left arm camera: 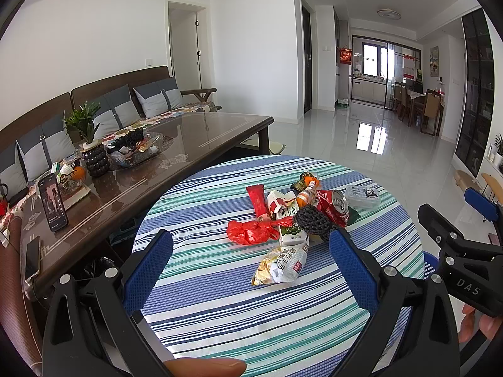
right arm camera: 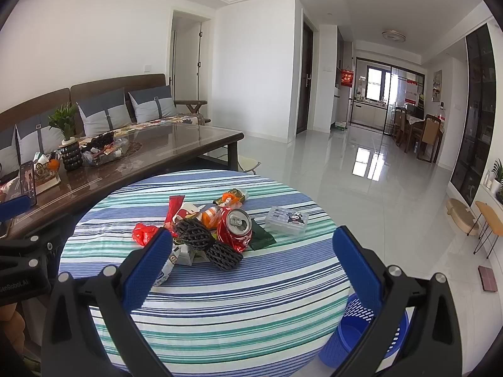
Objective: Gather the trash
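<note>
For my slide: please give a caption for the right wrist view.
Open right gripper above trash pile on striped table; blue basket beside.

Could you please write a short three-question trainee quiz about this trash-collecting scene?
1. True or false: the left gripper is shut on the crushed red can.
2. Which lies nearest the left gripper: A) the clear plastic box, B) the snack packet, C) the red wrapper?
3. Fill in: the blue waste basket stands on the floor beside the table's ____ edge, by the right wrist view.

Key: 1 false, both grippers, right gripper too, are open and empty; 2 B; 3 right.
</note>
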